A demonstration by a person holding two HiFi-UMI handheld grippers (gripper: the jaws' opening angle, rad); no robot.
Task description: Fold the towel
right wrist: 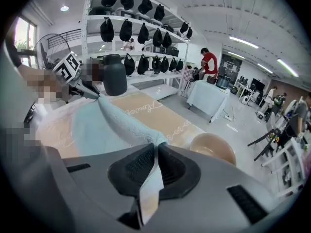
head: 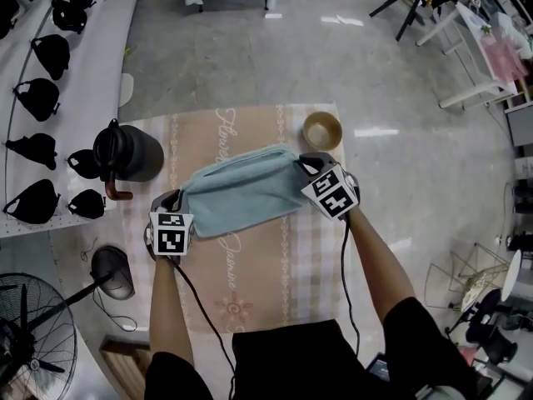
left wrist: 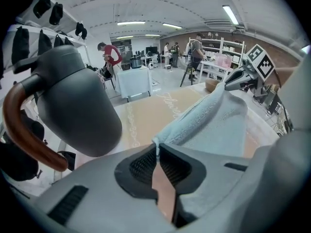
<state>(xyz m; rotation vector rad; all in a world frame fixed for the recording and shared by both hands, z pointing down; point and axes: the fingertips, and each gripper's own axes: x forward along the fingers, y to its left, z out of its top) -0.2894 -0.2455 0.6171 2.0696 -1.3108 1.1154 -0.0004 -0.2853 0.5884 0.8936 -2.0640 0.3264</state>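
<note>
The left gripper (left wrist: 157,148) and right gripper (right wrist: 156,148) were each clamped on a towel (head: 241,192) corner. The towel sagged between them, over the tabletop (head: 275,273). It appeared soft, light and limp, so corner holds suited it best.

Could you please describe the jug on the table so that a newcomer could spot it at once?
Start at the beige patterned tablecloth. At its left edge, just left of the light-blue towel, stands the jug. It is tall and dark grey with a curved brown handle, unlike the low tan bowl at the far edge.
</note>
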